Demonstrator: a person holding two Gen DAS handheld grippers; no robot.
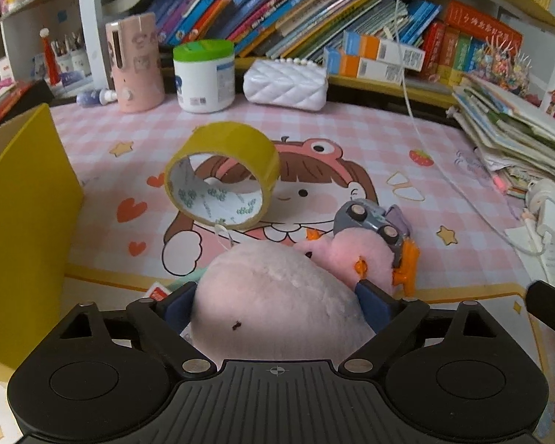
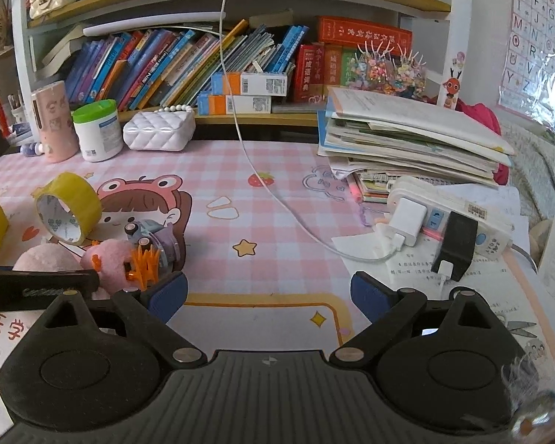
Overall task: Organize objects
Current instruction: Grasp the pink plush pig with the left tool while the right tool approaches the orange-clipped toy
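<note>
Left claw (image 1: 277,296) clamps pink plush (image 1: 277,296) near tabletop's front edge, likely for yellow box (image 1: 22,199); right claw (image 2: 268,290) spread, idle.

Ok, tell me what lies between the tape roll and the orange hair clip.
In both views, the pink plush toy and a small toy car lie between the yellow tape roll and orange hair clip; the car rests against the plush.

Legible text, placed relative to the red dictionary box (image 2: 364,31) on the shelf:

- Alphabet poster (image 2: 536,33), on the wall to its right: capital letters A, B, F, J, N, R, Y, Z and more.
- Red book (image 2: 309,74), directly below it: Chinese characters on the spine.
- Dictionary box itself: Chinese characters, too small to read.
</note>
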